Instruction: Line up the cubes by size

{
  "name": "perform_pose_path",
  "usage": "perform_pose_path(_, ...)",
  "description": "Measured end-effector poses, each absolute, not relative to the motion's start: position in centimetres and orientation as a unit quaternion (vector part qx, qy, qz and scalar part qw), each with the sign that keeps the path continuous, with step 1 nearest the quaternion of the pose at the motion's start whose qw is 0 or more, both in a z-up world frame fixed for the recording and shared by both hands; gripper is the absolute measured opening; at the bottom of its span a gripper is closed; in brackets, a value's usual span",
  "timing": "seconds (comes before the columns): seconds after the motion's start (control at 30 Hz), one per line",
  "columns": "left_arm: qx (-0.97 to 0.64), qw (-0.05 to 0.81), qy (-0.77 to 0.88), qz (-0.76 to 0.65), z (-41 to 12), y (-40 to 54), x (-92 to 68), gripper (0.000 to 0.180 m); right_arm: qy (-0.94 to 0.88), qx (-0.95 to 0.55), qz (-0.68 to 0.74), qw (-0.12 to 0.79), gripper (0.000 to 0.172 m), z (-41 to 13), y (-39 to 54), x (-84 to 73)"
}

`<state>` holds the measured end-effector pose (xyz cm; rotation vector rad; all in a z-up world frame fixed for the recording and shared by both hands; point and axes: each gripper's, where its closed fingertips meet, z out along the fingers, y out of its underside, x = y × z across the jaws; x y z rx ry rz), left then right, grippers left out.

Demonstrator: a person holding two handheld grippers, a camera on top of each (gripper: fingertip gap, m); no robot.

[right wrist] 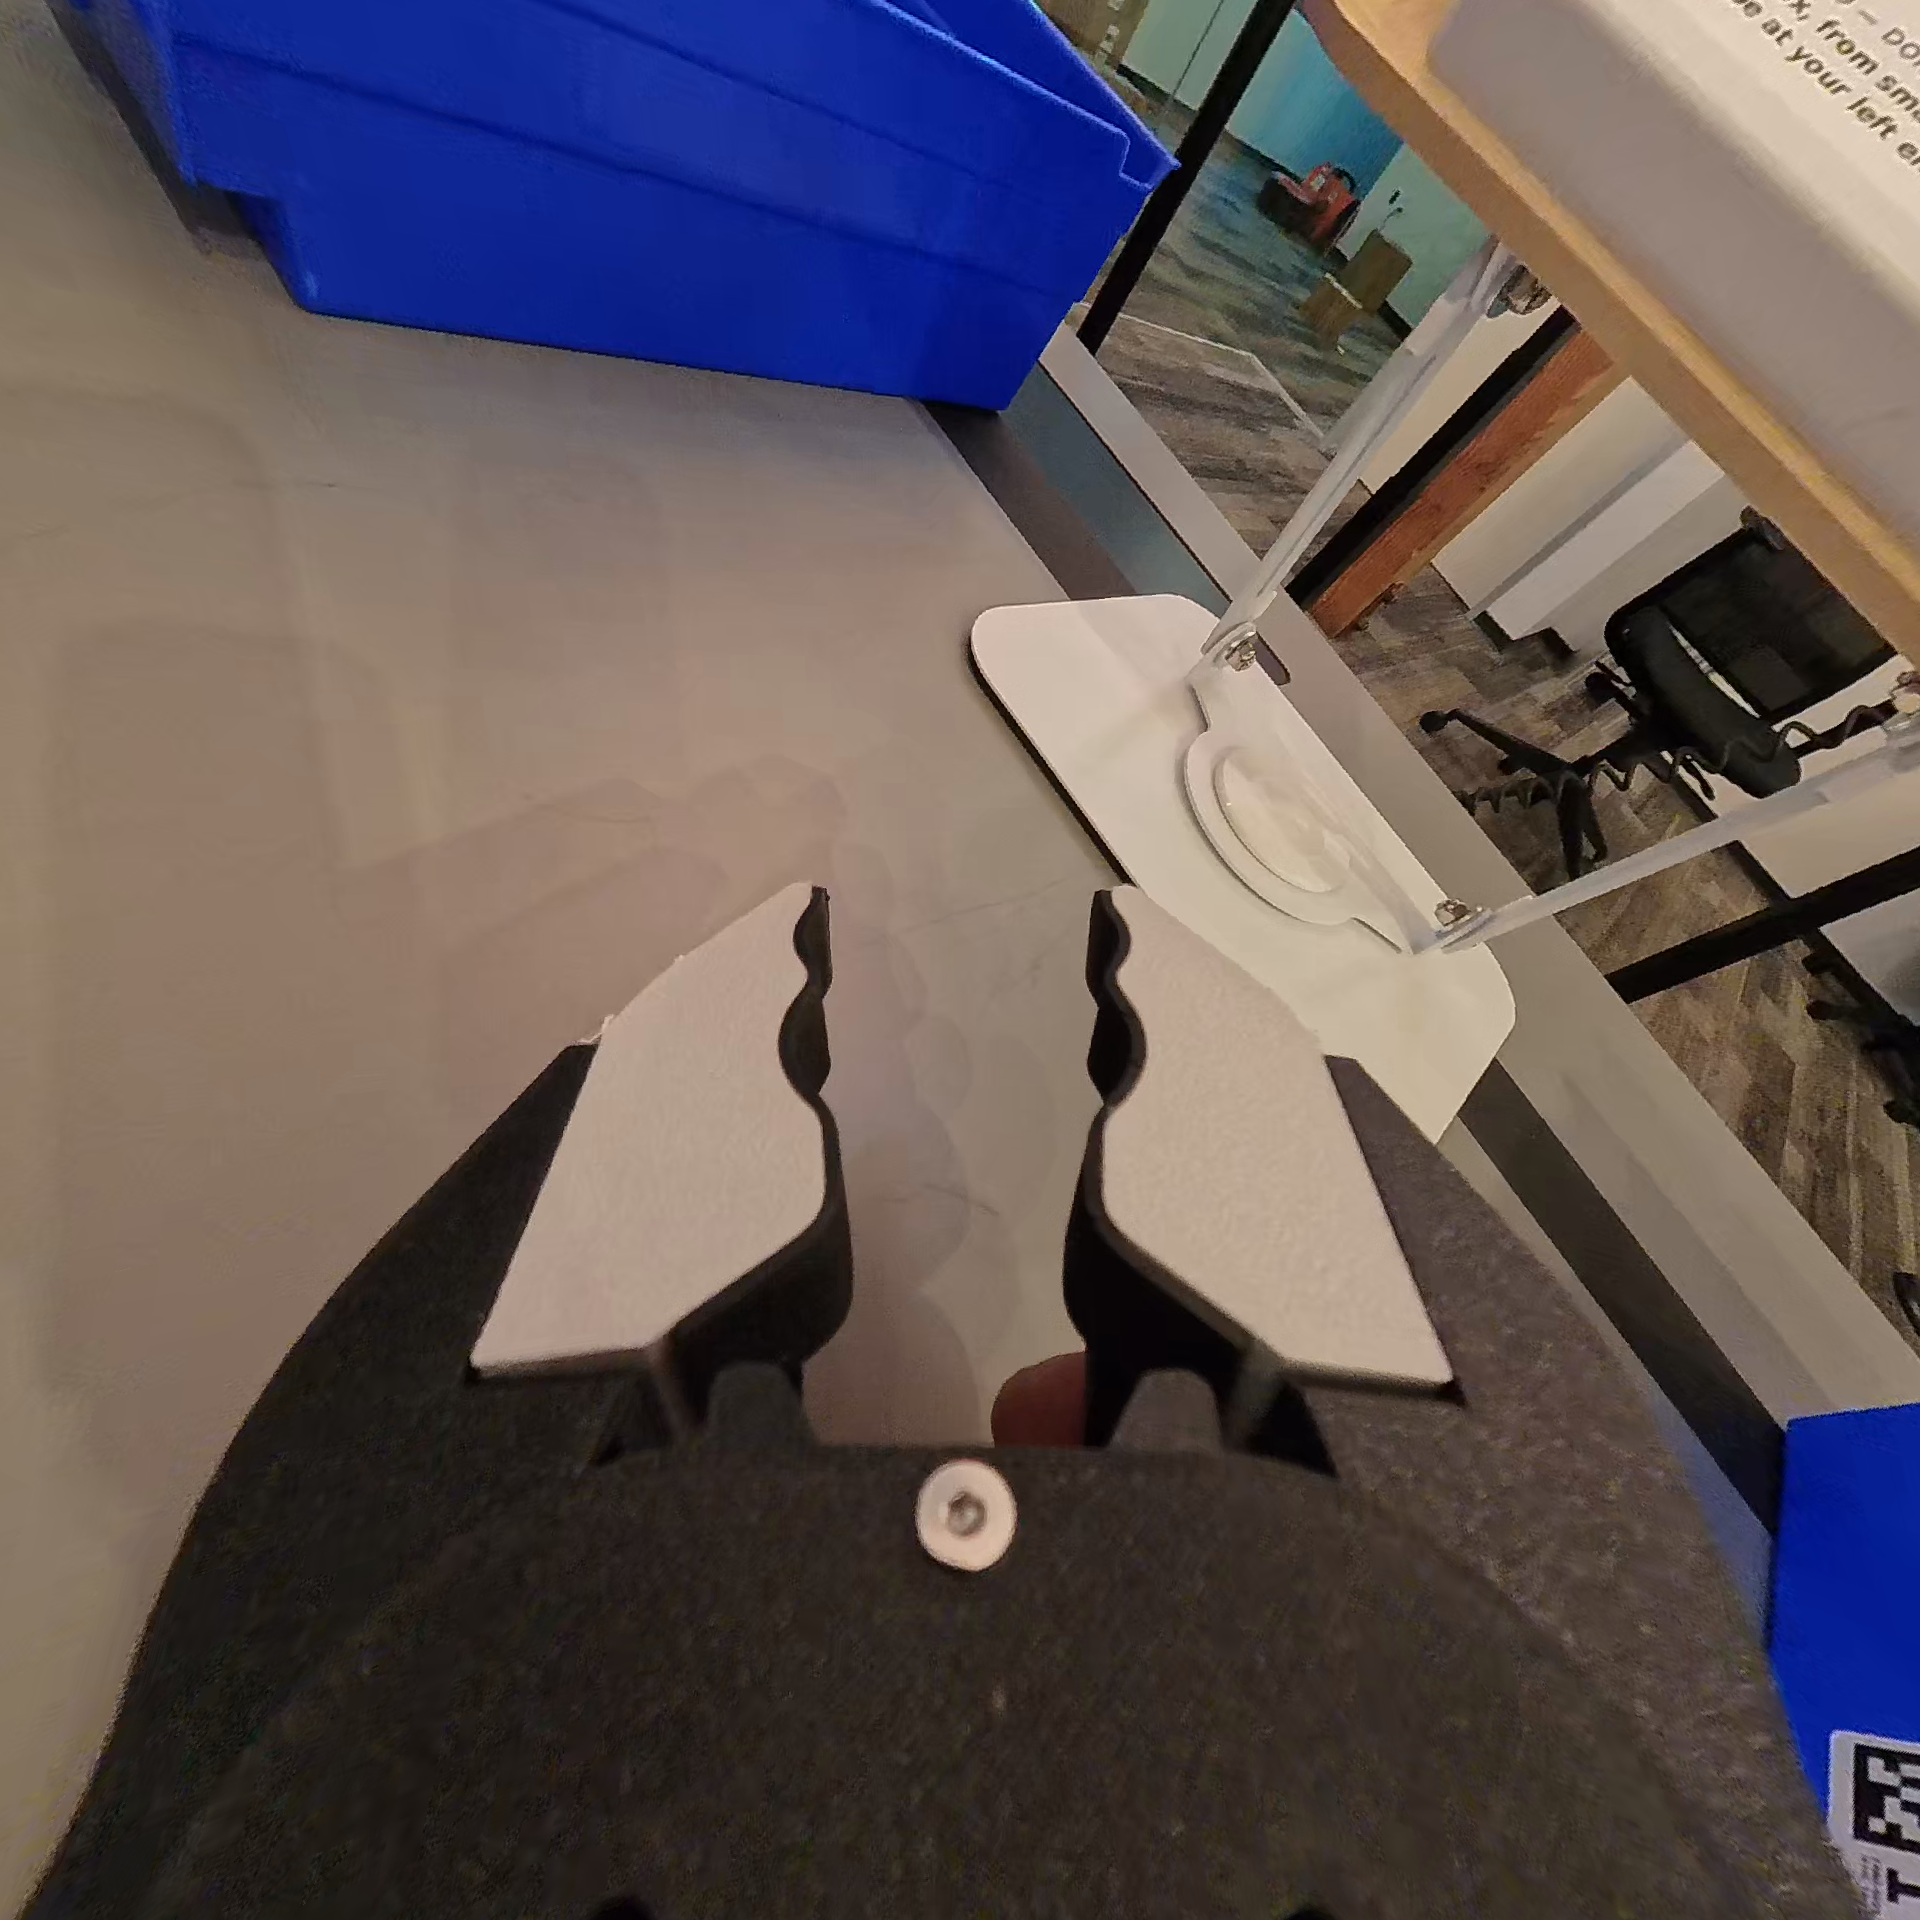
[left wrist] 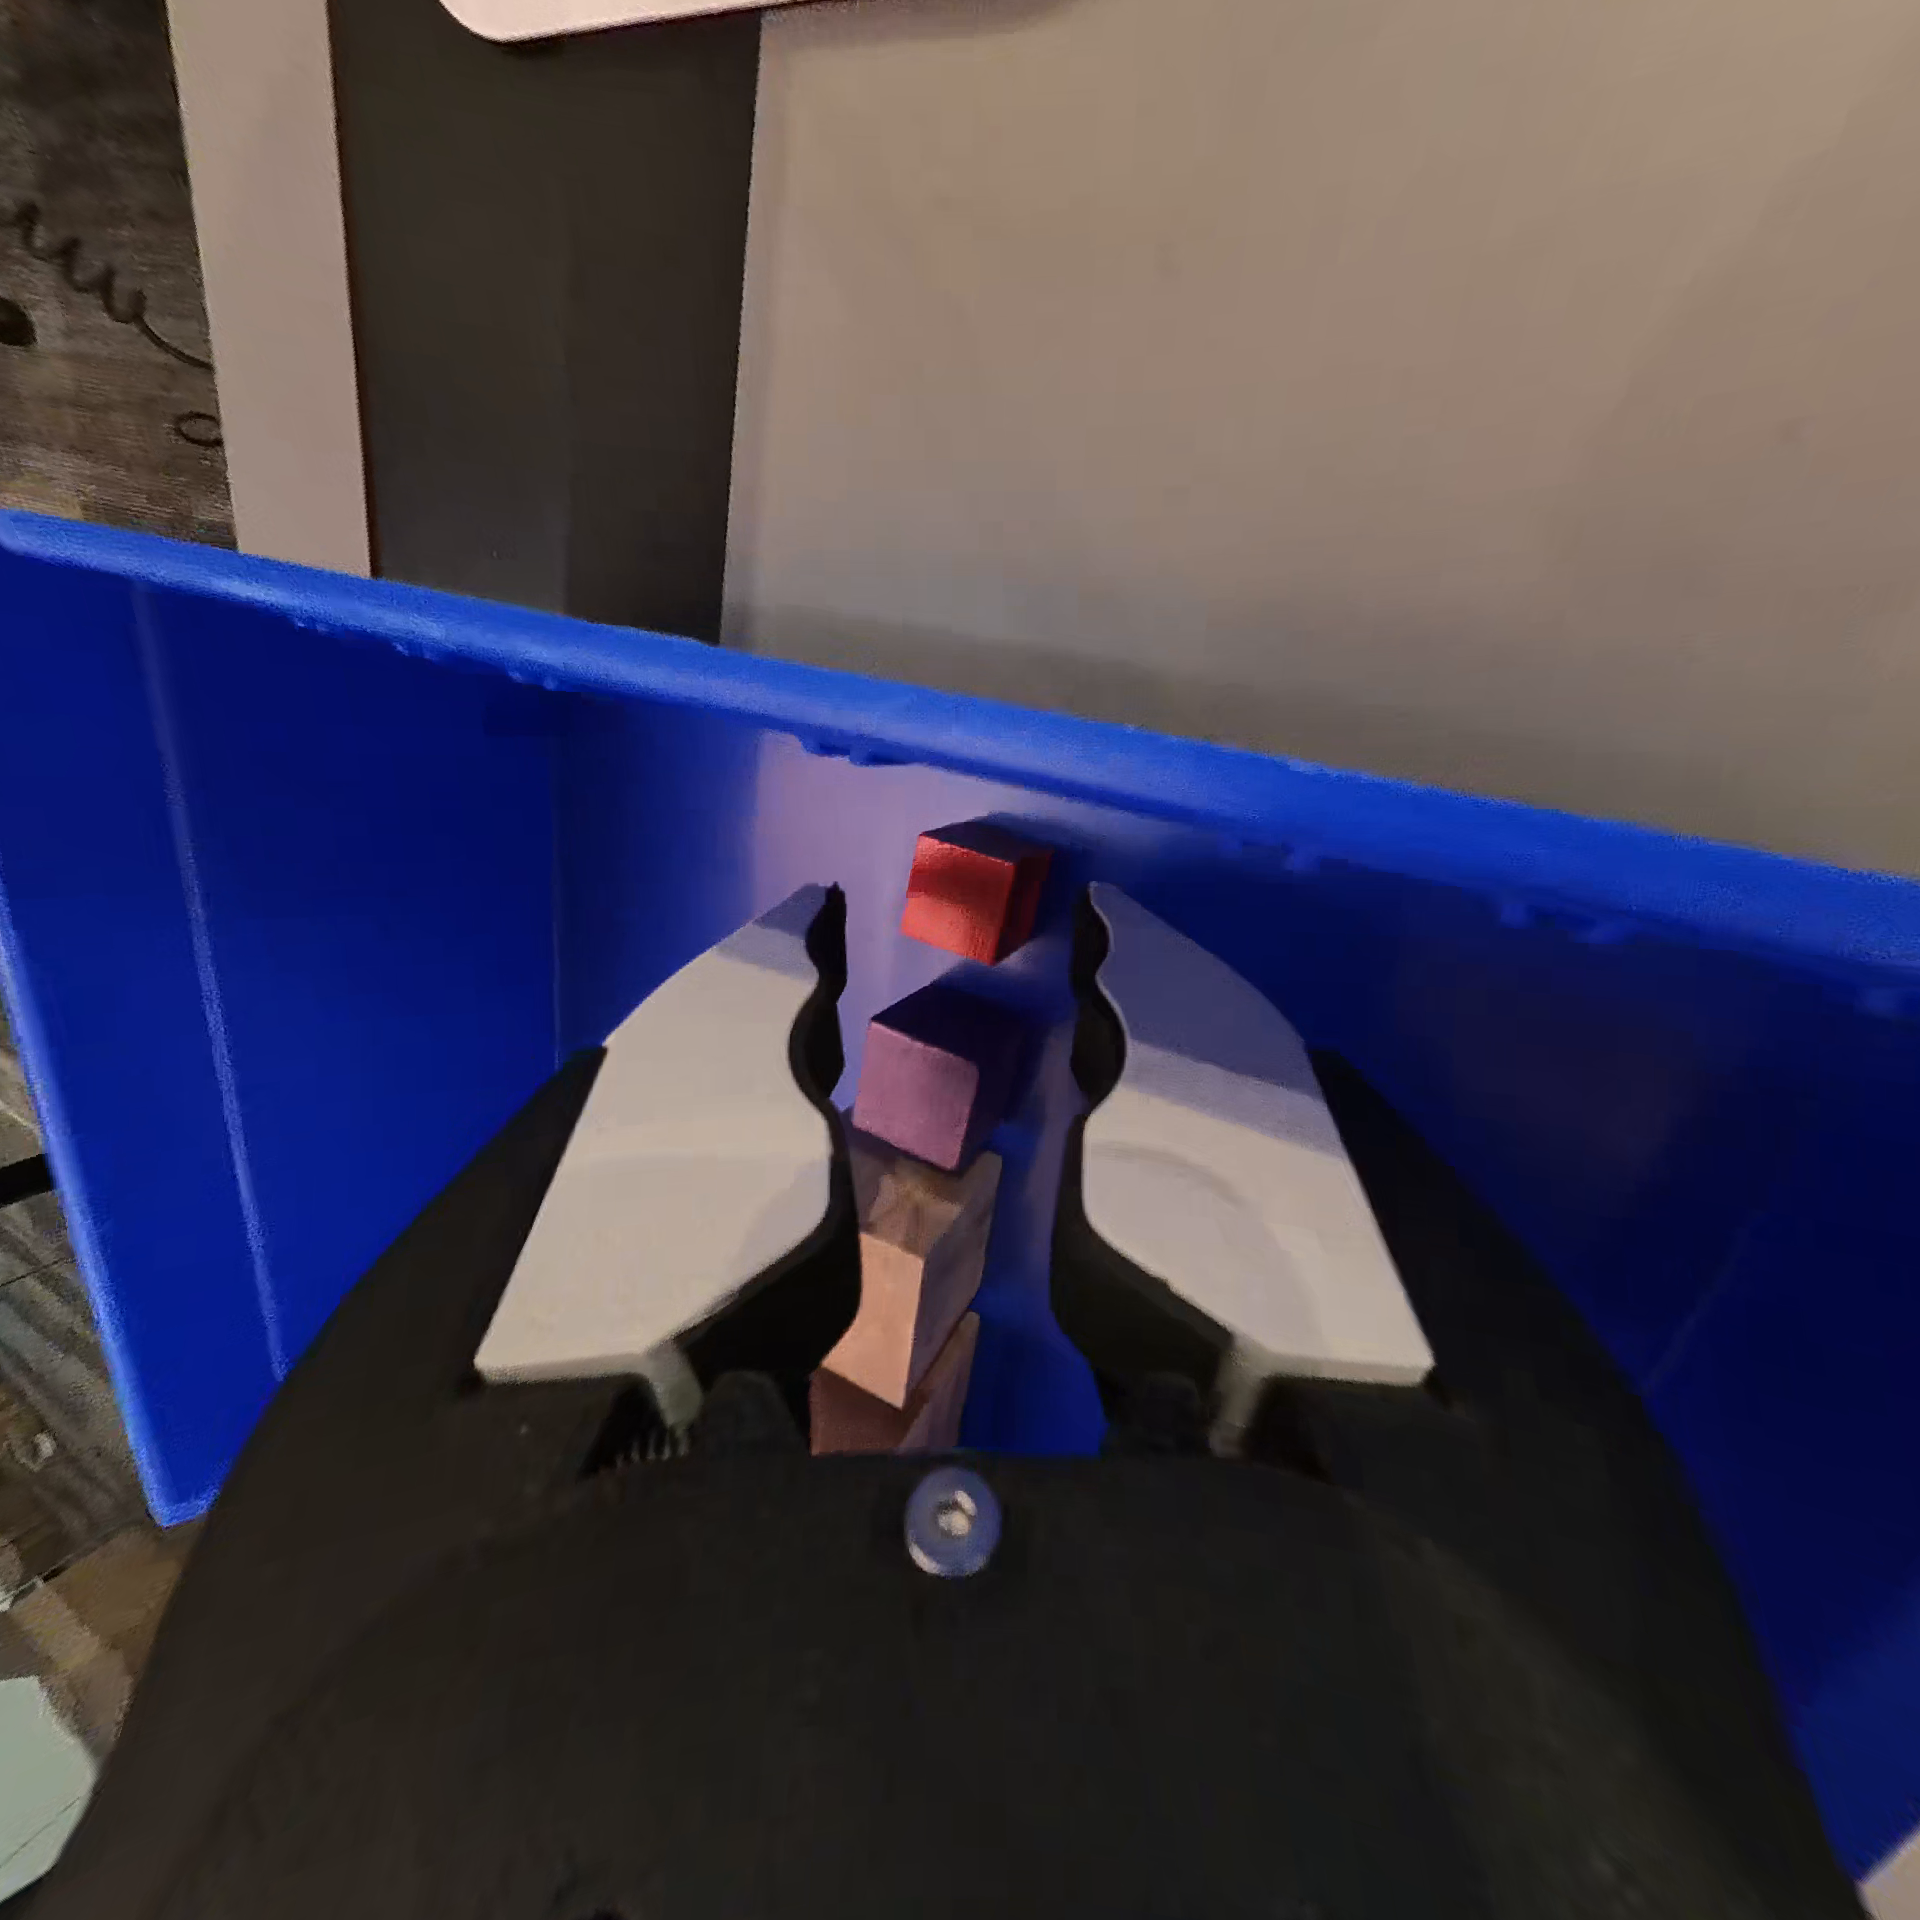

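Small stiff cubes (left wrist: 920, 1081), likely light, best pinched on opposite flat faces; left fingers (left wrist: 826, 997) apart, untouching; right fingers (right wrist: 816, 997) apart, bare.

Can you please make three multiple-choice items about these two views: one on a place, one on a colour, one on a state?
1. Where do the cubes lie?
A. inside the blue bin
B. on the white plate
C. on the floor

2. Which colour has the cube farthest from the left claw's camera?
A. green
B. red
C. yellow

3. In what state is the right claw?
A. shut on a cube
B. open, nothing between its fingers
C. shut on the bin's rim

Key:
1 A, the blue bin walls surround the row.
2 B, the red cube lies beyond the purple cube.
3 B, the right claw shows only bare grey table between its fingers.
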<state>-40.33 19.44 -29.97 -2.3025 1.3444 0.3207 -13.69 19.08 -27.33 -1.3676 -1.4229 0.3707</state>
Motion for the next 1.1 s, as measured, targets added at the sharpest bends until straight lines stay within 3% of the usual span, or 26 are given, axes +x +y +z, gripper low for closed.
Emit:
perform_pose_path(0.73, -0.846, 0.223, 0.475, 0.098, -31.4, 19.9, -40.6, 0.025, -0.601, -0.572, 0.152, 0.537, 0.047, -27.4, 19.1, -13.7)
perform_pose_path(1.1, -0.823, 0.313, 0.459, 0.118, -24.9, 19.5, -40.5, 0.021, -0.6, -0.571, 0.151, 0.54, 0.047, -27.4, 19.1, -13.7)
